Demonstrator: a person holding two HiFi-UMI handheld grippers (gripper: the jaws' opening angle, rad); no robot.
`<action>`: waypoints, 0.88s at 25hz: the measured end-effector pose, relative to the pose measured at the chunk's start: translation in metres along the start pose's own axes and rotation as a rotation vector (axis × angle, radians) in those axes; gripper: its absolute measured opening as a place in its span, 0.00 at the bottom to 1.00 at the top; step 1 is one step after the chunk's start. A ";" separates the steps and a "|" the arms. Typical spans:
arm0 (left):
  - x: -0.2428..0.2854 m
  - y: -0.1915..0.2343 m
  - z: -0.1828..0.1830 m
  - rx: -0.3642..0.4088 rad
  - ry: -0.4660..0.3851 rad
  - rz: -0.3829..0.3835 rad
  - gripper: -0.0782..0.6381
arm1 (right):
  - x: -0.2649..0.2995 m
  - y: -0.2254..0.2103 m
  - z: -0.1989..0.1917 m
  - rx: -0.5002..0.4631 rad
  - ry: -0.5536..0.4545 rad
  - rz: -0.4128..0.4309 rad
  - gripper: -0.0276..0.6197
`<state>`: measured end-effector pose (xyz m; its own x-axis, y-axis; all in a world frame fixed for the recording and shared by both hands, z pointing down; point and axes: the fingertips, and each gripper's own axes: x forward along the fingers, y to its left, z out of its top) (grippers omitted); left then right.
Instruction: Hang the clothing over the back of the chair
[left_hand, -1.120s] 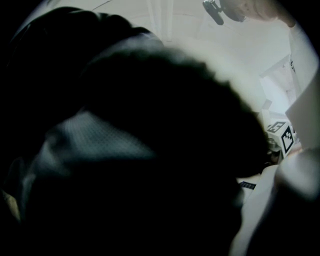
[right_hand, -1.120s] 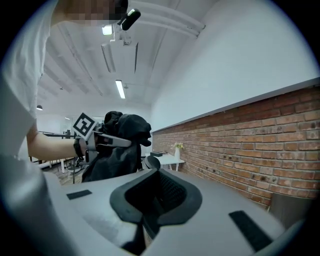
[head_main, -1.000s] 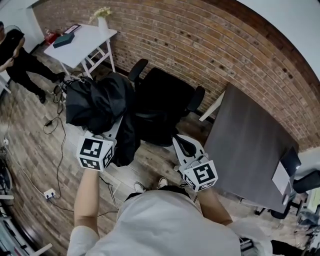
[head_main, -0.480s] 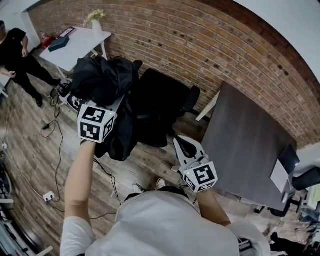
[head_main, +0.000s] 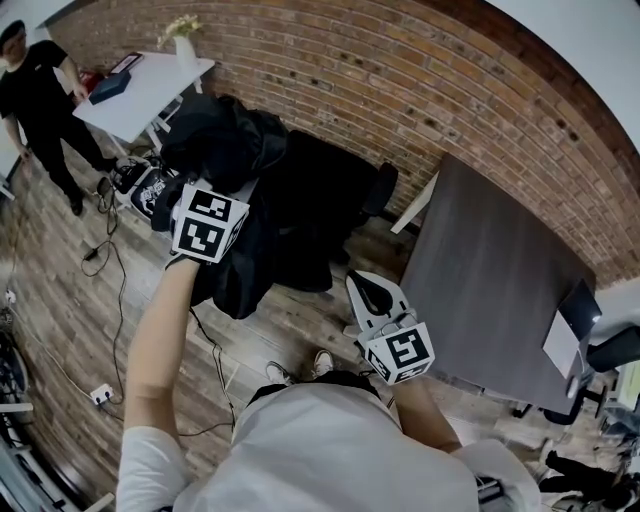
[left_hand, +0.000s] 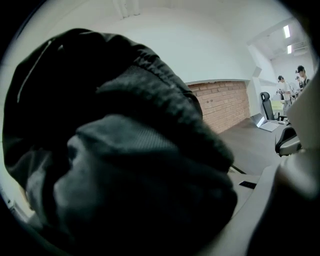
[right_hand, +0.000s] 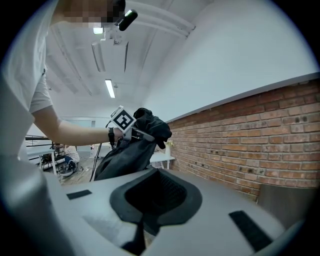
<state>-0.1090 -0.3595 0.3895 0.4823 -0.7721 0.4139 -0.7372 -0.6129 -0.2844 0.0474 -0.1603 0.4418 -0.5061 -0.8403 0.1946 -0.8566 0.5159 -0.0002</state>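
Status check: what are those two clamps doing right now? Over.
Left gripper shut on black clothing, held high. Right gripper shut, empty, low. Clothing beside chair, not yet draped. No obstacle seen.

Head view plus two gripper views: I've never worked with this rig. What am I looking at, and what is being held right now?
There is no robot arm here: a person holds a two-jaw gripper in each hand. The head view looks down from the person's head. Each gripper view looks along that gripper's own jaws. The left gripper is raised, with its jaws closed on a black jacket next to the black office chair. The jacket fills the left gripper view. The right gripper is low beside the dark table, with its jaws together and holding nothing. Each marker cube is part of its gripper.
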 end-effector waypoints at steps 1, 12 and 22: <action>0.003 0.001 -0.001 0.001 0.009 -0.003 0.38 | 0.000 -0.001 0.000 0.001 -0.001 -0.002 0.07; 0.041 -0.006 -0.022 0.086 0.225 -0.132 0.43 | 0.011 -0.010 0.005 0.009 -0.018 -0.027 0.07; 0.080 -0.016 -0.062 0.265 0.492 -0.182 0.56 | -0.003 -0.039 0.009 0.028 -0.043 -0.113 0.07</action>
<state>-0.0880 -0.4012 0.4808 0.2668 -0.5209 0.8109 -0.4892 -0.7981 -0.3517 0.0816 -0.1798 0.4321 -0.4093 -0.8994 0.1531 -0.9107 0.4130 -0.0086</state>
